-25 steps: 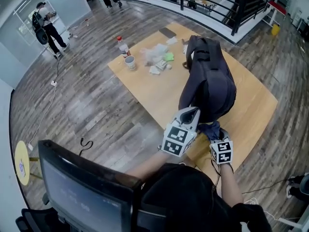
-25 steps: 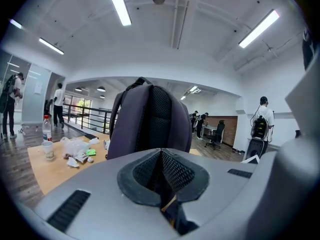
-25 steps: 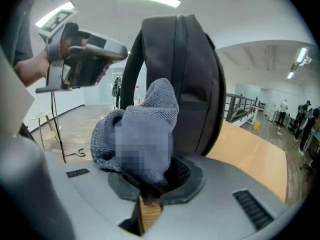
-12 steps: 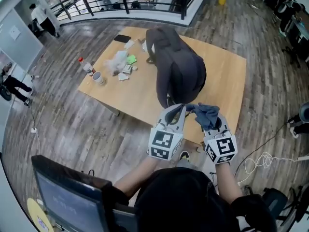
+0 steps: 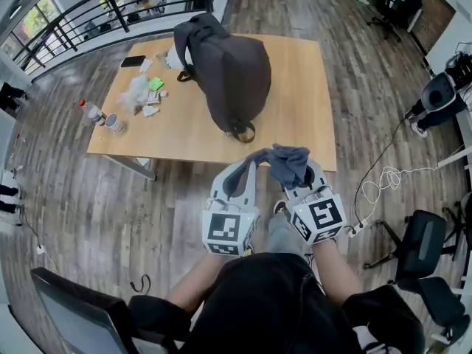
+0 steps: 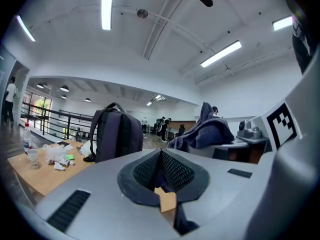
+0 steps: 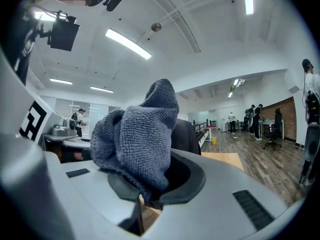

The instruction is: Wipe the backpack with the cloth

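The dark grey backpack (image 5: 228,72) lies on the wooden table (image 5: 310,109); in the left gripper view the backpack (image 6: 117,134) stands beyond the jaws. The blue-grey cloth (image 5: 287,162) is bunched in my right gripper (image 5: 295,175), whose jaws are shut on it. In the right gripper view the cloth (image 7: 137,134) bulges up out of the right gripper (image 7: 150,194). My left gripper (image 5: 249,162) is beside it, jaws closed, and a corner of the cloth runs to its tips. Both grippers hang off the table's near edge, apart from the backpack. The left gripper (image 6: 160,156) points level, with the cloth (image 6: 205,133) to its right.
On the table's left end stand a bottle (image 5: 90,110), a cup (image 5: 114,122), crumpled wrappers (image 5: 140,94) and a phone (image 5: 133,61). Cables (image 5: 383,179) lie on the floor at the right, near office chairs (image 5: 435,94). A railing (image 5: 110,6) runs behind the table.
Both grippers drew back from the backpack's near end to beyond the table's edge and rose, carrying the cloth. The head view swung, so the table now lies further away.
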A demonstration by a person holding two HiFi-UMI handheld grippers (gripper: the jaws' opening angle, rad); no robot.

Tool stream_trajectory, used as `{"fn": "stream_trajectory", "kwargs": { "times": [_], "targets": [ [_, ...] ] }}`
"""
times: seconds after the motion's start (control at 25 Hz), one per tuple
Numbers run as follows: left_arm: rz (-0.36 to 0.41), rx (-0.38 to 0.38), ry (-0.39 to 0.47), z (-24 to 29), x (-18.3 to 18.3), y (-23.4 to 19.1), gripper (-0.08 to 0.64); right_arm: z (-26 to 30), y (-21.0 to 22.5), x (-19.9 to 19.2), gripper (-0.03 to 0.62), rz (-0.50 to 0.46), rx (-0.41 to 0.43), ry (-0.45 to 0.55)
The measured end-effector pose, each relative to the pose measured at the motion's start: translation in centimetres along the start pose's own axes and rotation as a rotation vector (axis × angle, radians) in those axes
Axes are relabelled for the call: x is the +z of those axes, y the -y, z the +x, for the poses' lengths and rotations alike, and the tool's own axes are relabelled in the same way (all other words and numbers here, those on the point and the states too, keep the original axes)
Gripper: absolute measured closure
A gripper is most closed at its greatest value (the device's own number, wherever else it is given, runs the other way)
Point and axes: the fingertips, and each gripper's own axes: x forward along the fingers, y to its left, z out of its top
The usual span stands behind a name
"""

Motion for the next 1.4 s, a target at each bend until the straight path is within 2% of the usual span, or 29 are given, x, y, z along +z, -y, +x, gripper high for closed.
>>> {"fn": "stream_trajectory", "kwargs": {
  "times": [0.12, 0.28, 0.76, 1.04, 1.4],
  "targets": [
    [-0.013, -0.023, 0.005, -1.7, 0.5, 1.2, 0.543, -1.9, -1.5, 0.7, 0.548, -0.002, -0.017, -0.005],
    [-0.021, -0.017, 0.021, -3.1, 1.6, 2.5, 0.543, -4.1, -2.5, 1.2, 0.548, 0.011, -0.023, -0.014],
    [0.014, -0.035, 0.044, -3.4, 3.1, 8.4, 0.543, -9.4, -0.9, 2.2, 0.548, -0.007, -0.031, 0.011],
    [0.013, -0.023, 0.026, -4.0, 2.1, 8.9, 0.543, -9.6, -1.2, 1.6, 0.549, -0.006, -0.002, 0.005],
    [0.012, -0.015, 0.026, -4.5, 2.6, 9.6, 0.543, -10.4, -1.5, 1.8, 0.548, 0.012, 0.014, 0.003]
  ]
}}
